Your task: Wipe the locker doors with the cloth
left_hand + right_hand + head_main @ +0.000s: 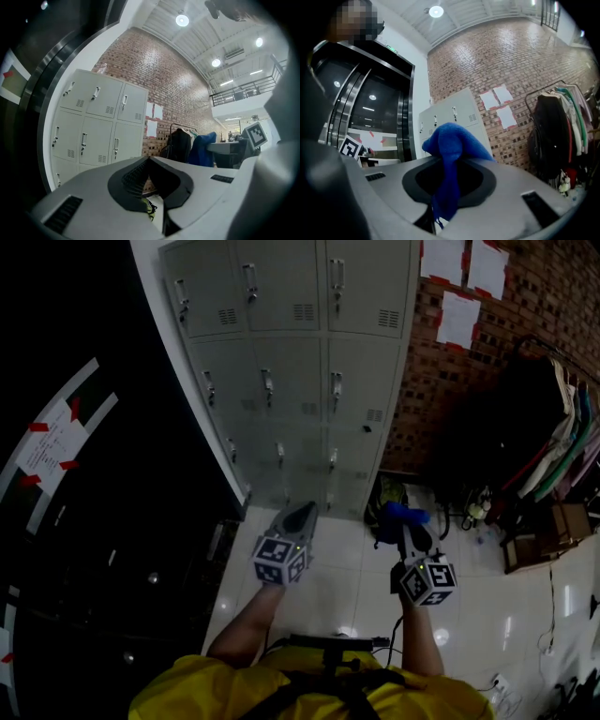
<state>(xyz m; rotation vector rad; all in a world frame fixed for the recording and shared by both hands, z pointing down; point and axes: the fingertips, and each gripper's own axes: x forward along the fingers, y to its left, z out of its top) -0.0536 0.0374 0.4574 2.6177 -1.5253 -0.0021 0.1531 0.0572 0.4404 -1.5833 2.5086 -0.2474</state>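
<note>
The grey locker bank (300, 381) fills the head view at 12 o'clock. A brick wall (441, 399) with taped white sheets stands at its 3 o'clock side, and a clothes rack (553, 442) sits further right. Well short of the doors, over the pale tiled floor (347, 568), the left gripper (302, 512) sits at 6 o'clock, its jaws closed together and empty. The right gripper (412, 532), at about 4 o'clock, is clamped on the blue cloth (452, 145), which bunches above the jaw tips and hangs down between them.
</note>
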